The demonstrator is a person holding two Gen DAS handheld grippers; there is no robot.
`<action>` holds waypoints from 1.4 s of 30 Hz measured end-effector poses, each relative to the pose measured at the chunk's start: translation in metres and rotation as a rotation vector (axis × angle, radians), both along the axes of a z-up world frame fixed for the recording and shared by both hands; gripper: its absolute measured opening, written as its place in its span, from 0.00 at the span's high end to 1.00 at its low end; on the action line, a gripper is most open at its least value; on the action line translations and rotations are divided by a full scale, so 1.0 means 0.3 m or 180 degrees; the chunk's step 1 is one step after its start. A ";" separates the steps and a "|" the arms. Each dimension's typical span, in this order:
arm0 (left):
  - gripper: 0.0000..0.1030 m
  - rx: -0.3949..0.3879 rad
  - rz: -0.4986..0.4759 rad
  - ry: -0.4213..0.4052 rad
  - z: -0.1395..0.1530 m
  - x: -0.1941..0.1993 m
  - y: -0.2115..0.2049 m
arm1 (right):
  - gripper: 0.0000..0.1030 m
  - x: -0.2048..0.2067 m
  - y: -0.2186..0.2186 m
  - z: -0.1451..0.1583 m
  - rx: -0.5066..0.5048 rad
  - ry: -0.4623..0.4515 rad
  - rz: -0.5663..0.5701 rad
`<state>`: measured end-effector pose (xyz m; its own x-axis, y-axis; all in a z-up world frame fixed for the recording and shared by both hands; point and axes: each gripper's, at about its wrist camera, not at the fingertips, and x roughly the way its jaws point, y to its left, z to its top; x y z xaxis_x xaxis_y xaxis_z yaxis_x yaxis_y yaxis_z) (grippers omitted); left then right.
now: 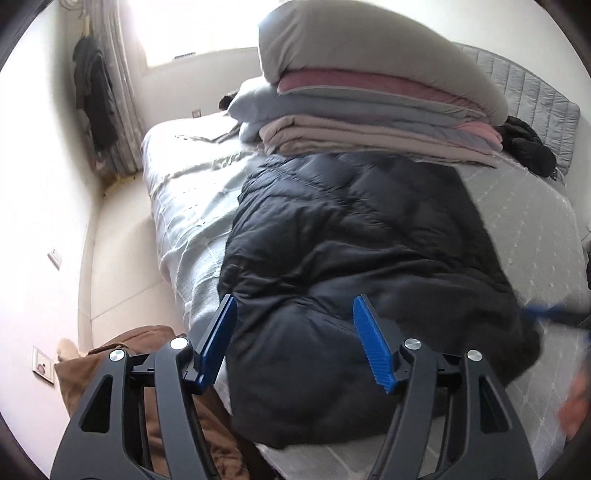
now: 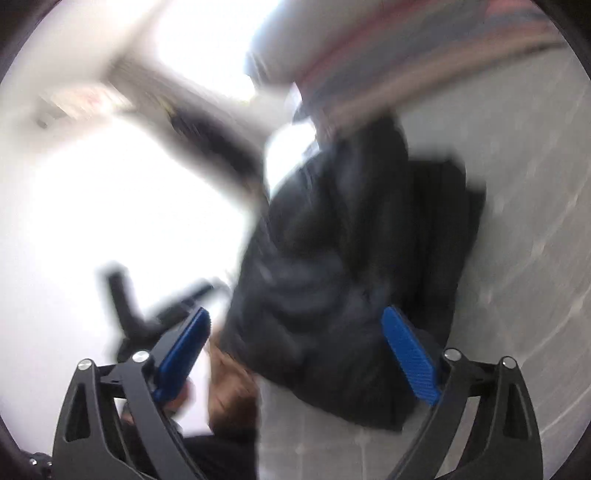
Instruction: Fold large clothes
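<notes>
- Both my grippers released — left gripper [image 1: 295,339] and right gripper [image 2: 295,354] gape, nothing between pads.
- Dark puffer jacket [image 1: 351,251] lies just ahead of my jaws on the grey bed [image 1: 535,236].
- Beyond it — stacked bedding [image 1: 369,110], bright window [image 1: 192,29].
- Right view blurred.

- Left wrist view looks steeply down from the foot of the bed [image 1: 535,236], fairly near, toward the window wall.
- Right wrist view, blurred, faces likewise.
- Both share the dark padded coat [image 1: 351,258] [image 2: 351,258].
</notes>
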<state>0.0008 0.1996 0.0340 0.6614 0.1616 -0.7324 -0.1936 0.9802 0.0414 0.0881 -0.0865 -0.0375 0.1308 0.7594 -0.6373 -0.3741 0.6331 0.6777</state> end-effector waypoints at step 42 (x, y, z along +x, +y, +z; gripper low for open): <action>0.23 -0.0130 0.0052 -0.0088 0.036 -0.131 -0.064 | 0.06 -0.271 0.111 0.275 -0.1636 -0.1255 -0.1187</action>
